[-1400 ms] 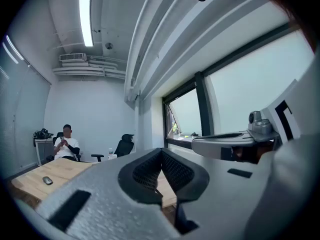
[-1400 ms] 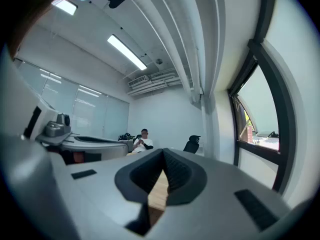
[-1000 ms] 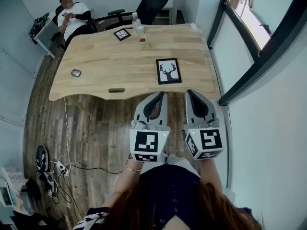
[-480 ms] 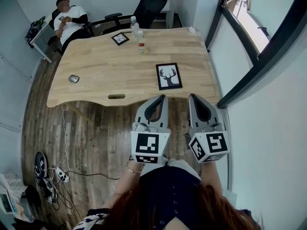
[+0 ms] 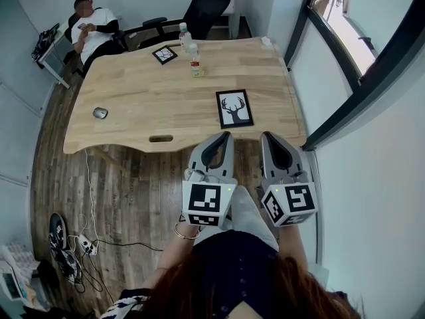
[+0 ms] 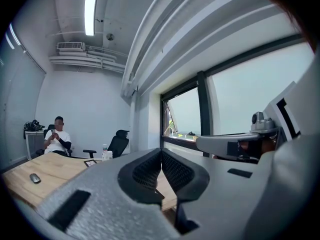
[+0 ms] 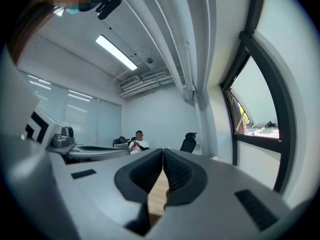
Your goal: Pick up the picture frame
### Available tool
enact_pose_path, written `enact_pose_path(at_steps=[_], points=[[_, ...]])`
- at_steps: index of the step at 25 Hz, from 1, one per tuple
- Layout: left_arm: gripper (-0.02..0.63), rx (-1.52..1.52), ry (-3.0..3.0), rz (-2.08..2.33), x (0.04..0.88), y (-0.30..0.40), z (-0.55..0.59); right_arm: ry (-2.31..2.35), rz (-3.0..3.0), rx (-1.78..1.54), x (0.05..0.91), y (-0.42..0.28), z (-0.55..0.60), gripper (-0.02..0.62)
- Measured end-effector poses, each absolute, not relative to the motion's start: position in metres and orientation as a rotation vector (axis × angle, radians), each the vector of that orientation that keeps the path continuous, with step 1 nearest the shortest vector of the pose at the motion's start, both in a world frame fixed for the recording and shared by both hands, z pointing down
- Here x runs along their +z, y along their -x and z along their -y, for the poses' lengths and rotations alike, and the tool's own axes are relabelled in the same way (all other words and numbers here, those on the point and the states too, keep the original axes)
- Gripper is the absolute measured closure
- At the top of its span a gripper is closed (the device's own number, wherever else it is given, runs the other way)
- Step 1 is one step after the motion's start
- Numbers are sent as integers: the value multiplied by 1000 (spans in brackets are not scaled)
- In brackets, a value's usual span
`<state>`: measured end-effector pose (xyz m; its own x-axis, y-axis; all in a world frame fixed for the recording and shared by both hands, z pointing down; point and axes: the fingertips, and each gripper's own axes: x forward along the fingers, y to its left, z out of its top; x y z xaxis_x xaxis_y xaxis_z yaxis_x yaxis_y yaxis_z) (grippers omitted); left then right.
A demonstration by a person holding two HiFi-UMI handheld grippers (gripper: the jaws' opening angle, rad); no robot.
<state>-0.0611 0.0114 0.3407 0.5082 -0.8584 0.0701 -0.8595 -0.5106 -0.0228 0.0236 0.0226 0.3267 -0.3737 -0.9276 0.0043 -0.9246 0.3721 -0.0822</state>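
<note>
Slowly the left tongs [image 5: 224, 137] and right tongs [image 5: 265, 136], both pressed together and empty, have neared the black-rimmed deer picture frame [image 5: 234, 107] near the front edge of the pale wooden counter [image 5: 133, 88], so opening likely comes next.

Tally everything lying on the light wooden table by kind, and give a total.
Picture frames: 2, black frame with deer print, smaller black frame
Clear plastic bottles: 2, nearer bottle, farther bottle
Grey computer mouse: 1
Small white object, far corner, unidentifiable: 1
Total: 6
</note>
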Motion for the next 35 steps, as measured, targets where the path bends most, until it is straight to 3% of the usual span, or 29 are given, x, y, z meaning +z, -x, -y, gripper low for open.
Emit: enact_pose_path(at_steps=[35], points=[[578,134,-2572,1655,369,10,139,1655,-2695,-157,357,-76,129,568]])
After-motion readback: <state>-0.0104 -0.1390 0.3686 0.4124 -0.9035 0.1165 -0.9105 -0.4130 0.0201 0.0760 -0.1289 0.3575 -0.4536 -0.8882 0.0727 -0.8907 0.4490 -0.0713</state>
